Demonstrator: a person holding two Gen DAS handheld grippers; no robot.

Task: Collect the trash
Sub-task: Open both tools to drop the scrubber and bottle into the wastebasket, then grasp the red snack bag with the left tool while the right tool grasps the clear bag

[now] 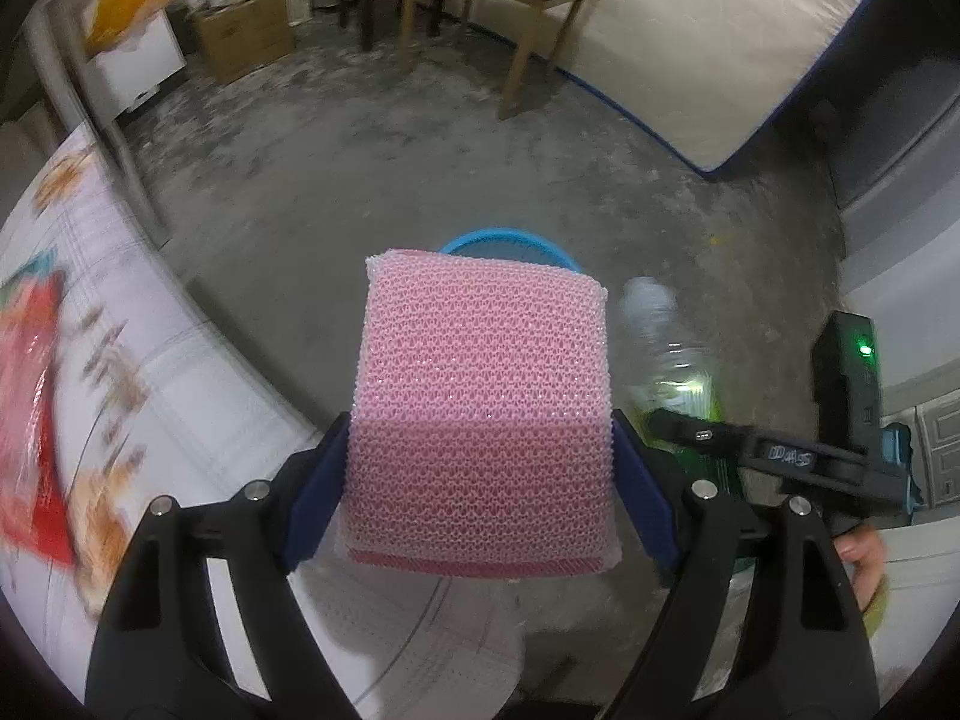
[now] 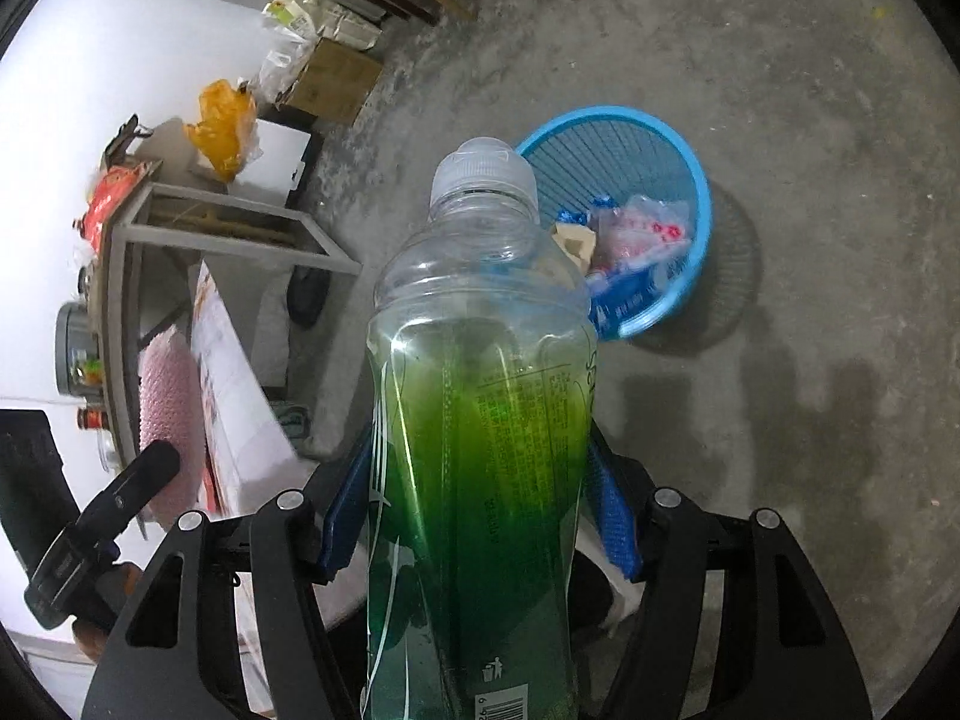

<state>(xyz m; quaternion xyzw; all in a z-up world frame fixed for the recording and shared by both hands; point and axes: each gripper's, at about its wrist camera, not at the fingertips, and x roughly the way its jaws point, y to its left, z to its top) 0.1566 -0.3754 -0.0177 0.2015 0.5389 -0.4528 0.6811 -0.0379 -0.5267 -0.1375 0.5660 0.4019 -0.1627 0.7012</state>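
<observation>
My left gripper (image 1: 480, 480) is shut on a pink mesh sponge (image 1: 483, 414), held above the table edge. Just beyond it the rim of a blue mesh trash basket (image 1: 510, 238) shows on the floor. My right gripper (image 2: 477, 510) is shut on a clear plastic bottle with a green label (image 2: 480, 420), cap pointing toward the blue basket (image 2: 690, 180), which holds several wrappers (image 2: 636, 240). The bottle also shows in the left wrist view (image 1: 666, 354), to the right of the sponge. The sponge shows in the right wrist view (image 2: 168, 414) at left.
A white table with a printed cloth (image 1: 180, 372) lies at left, with a red packet (image 1: 30, 420) on it. A wooden chair (image 1: 510, 0), a mattress (image 1: 720, 48) and a cardboard box (image 1: 246, 30) stand on the concrete floor. A metal rack (image 2: 180, 222) stands left.
</observation>
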